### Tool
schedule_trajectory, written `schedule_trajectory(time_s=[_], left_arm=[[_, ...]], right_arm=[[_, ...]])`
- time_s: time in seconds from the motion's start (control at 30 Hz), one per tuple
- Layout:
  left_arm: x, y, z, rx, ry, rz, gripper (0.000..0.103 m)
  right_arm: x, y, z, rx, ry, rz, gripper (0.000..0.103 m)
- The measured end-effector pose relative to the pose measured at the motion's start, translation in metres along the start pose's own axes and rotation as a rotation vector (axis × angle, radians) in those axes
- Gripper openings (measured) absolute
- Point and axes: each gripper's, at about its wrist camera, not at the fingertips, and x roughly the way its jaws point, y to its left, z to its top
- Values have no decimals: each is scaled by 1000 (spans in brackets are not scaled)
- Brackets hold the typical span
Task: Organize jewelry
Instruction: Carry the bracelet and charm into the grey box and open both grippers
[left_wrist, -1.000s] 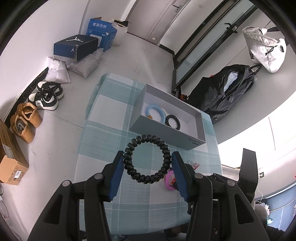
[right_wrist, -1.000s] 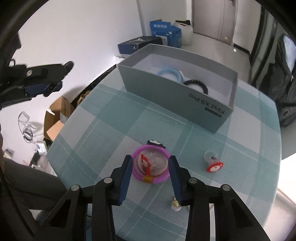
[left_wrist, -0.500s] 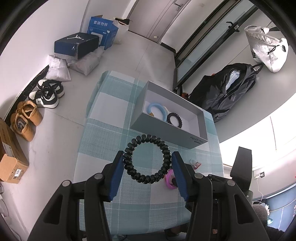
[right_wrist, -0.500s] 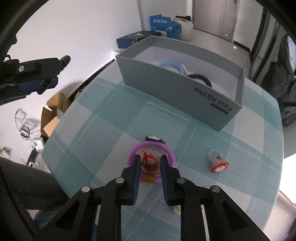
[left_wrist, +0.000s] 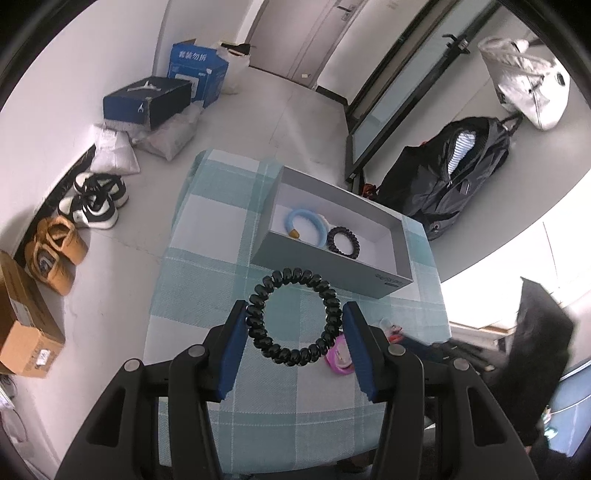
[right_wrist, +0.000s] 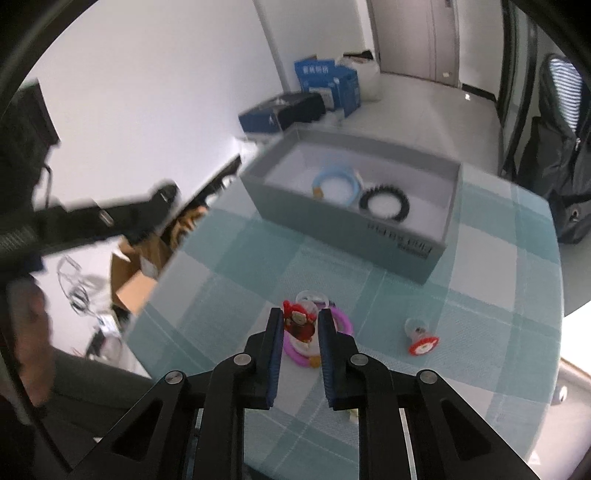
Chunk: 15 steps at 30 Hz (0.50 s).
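My left gripper (left_wrist: 295, 325) is shut on a large black spiral hair tie (left_wrist: 271, 347) and holds it high above the checked table. The grey box (left_wrist: 332, 275) beyond it holds a light blue ring (left_wrist: 306, 221) and a small black spiral tie (left_wrist: 343, 240). My right gripper (right_wrist: 300, 325) is shut on a red figure ornament (right_wrist: 297, 323) and holds it just above a purple ring (right_wrist: 343, 321) on the cloth. The box (right_wrist: 332, 221) also shows in the right wrist view, with the blue ring (right_wrist: 338, 181) and the black tie (right_wrist: 384, 203) inside.
A small clear ball with a red base (right_wrist: 421, 338) lies on the cloth to the right. The purple ring (left_wrist: 338, 358) shows near my left gripper's right finger. Shoes (left_wrist: 92, 203), cardboard boxes (left_wrist: 26, 325) and a black backpack (left_wrist: 454, 177) are on the floor.
My right gripper shut on the red ornament and lifted it off the cloth, rising and pulling back from the box. My left gripper kept the black tie and rose higher.
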Motion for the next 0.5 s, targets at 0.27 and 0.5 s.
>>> schedule_trajectory(time_s=[0.27, 0.5], left_arm=[[1, -26, 2, 73, 17, 13, 46], [0, -51, 33, 114, 9, -21, 46]], right_arm=[[-42, -13, 26, 41, -106, 59, 18], [-77, -30, 69, 47, -204, 60, 18]])
